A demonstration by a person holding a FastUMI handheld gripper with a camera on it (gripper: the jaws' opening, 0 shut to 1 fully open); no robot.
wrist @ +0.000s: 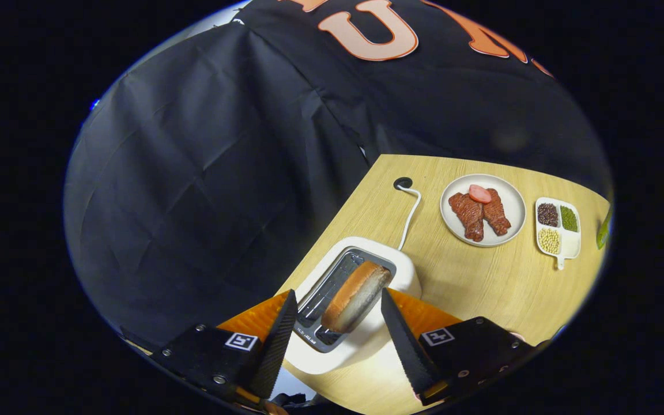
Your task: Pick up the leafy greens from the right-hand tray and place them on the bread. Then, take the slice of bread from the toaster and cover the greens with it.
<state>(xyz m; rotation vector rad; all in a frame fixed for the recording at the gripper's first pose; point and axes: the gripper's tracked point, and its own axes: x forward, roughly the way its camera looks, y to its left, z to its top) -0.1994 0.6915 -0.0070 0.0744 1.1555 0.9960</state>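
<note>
A: Where's the bread (356, 295)?

B: Upright in the toaster (348, 300), at the desk's (482, 288) left edge, between the fingers of the gripper (338, 305), which stand wide apart and touch nothing.

A: Its long axis?

B: Along the slot, roughly parallel to the fingers, so closing should pinch its flat faces.

A: Further right?

B: Plate (483, 210) of meat, then a sectioned tray (558, 227), well apart.

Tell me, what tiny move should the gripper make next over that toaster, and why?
Probably ease straight down and then close. The gripper is open, its fingers either side of the bread slice that stands up out of the white toaster slot, not yet pressing it. The slice sits roughly centred between them, so lowering a little should let both fingers catch its faces.
</note>
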